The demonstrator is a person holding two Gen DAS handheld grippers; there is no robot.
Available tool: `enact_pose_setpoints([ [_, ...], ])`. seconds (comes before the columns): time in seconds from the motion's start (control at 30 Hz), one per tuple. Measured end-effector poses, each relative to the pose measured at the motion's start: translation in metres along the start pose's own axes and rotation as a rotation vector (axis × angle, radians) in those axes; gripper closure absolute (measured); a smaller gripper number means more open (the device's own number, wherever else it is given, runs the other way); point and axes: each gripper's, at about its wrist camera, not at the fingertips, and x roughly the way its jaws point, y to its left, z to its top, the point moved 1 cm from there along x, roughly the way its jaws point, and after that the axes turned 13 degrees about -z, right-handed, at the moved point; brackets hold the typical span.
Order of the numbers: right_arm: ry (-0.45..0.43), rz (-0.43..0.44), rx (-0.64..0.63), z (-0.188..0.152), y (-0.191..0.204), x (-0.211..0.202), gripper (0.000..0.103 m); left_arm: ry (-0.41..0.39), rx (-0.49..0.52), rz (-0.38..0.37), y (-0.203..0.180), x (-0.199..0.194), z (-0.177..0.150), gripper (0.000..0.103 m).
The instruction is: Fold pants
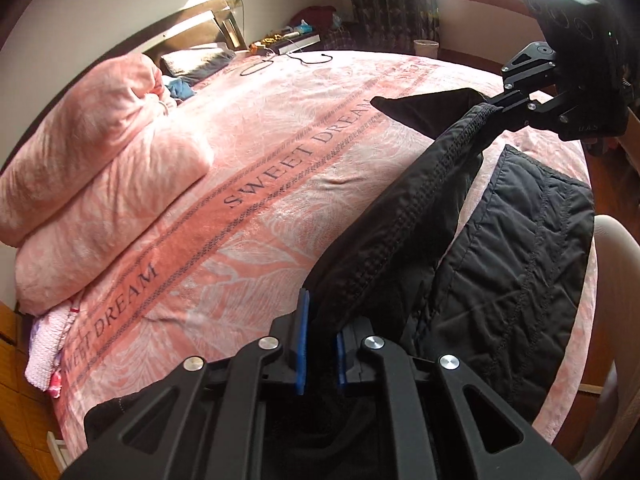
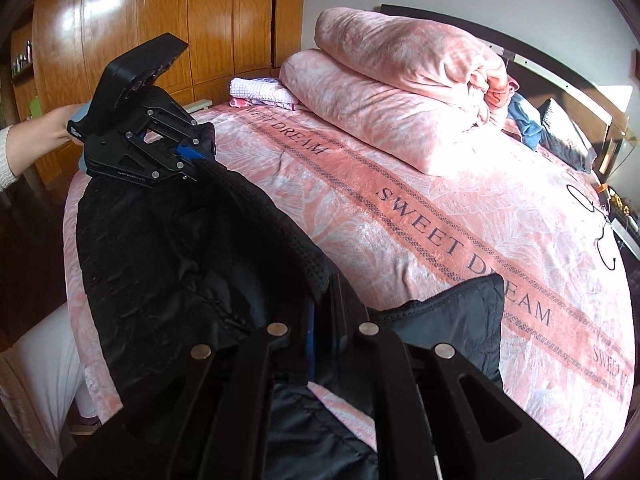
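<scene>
Black quilted pants [image 1: 508, 240] hang by their ribbed waistband, stretched between my two grippers above the bed [image 1: 280, 168]. In the left wrist view my left gripper [image 1: 320, 320] is shut on one end of the waistband, its blue pads [image 1: 301, 332] pinching the cloth. My right gripper [image 1: 494, 106] is shut on the far end at the upper right. In the right wrist view the right gripper [image 2: 326, 300] clamps the waistband at the bottom. There the pants [image 2: 172, 264] sag to the left, and the left gripper [image 2: 202, 148], held by a hand [image 2: 44, 128], grips the other end.
A pink "SWEET DREAM" blanket [image 2: 460, 240] covers the bed. A folded pink duvet [image 1: 92, 160] is stacked near the headboard [image 1: 200, 24], with a dark pillow [image 1: 196, 62] and black cables [image 1: 304, 58] beyond. A wooden wardrobe [image 2: 160, 20] stands behind the bed's side.
</scene>
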Motion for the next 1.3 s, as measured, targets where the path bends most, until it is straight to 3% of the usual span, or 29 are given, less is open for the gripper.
enact_pose_setpoints([
  [0.13,0.025,-0.028,-0.019,-0.031,0.032,-0.027,0.098,-0.016,0.001,0.074,-0.048,-0.015,-0.022,0.093],
  [0.27,0.065,0.012,0.057,-0.063,0.051,-0.037,0.098,-0.025,-0.004,0.12,-0.089,-0.016,-0.05,0.092],
  [0.5,0.17,0.038,0.103,-0.109,0.091,-0.032,0.097,-0.03,-0.154,0.095,-0.131,-0.01,-0.097,0.091],
  [0.83,0.296,0.023,0.141,-0.139,0.114,-0.016,0.095,-0.029,-0.372,0.013,-0.144,0.02,-0.142,0.087],
  [0.93,0.334,0.023,0.131,-0.145,0.119,-0.011,0.091,-0.031,-0.402,-0.002,-0.146,0.027,-0.154,0.085],
  [0.97,0.34,0.021,0.12,-0.146,0.123,-0.012,0.086,-0.041,-0.404,-0.013,-0.148,0.025,-0.156,0.084],
  [1.0,0.342,0.03,0.116,-0.146,0.126,-0.014,0.076,-0.048,-0.407,-0.026,-0.149,0.021,-0.157,0.082],
  [1.03,0.336,0.061,0.123,-0.145,0.128,-0.019,0.067,-0.054,-0.412,-0.035,-0.149,0.017,-0.157,0.074],
  [1.07,0.322,0.082,0.134,-0.144,0.13,-0.025,0.043,-0.059,-0.423,-0.033,-0.149,0.011,-0.158,0.058],
  [1.1,0.295,0.076,0.143,-0.141,0.131,-0.033,0.024,-0.068,-0.442,-0.024,-0.147,0.004,-0.159,0.049],
  [1.17,0.246,0.066,0.157,-0.132,0.13,-0.049,0.022,-0.123,-0.492,-0.031,-0.141,-0.014,-0.161,0.026],
  [1.23,0.222,0.039,0.212,-0.122,0.12,-0.06,0.022,-0.216,-0.572,-0.039,-0.13,-0.036,-0.161,0.011],
  [1.3,0.2,-0.005,0.274,-0.11,0.109,-0.063,0.022,-0.29,-0.642,-0.03,-0.118,-0.051,-0.159,0.011],
])
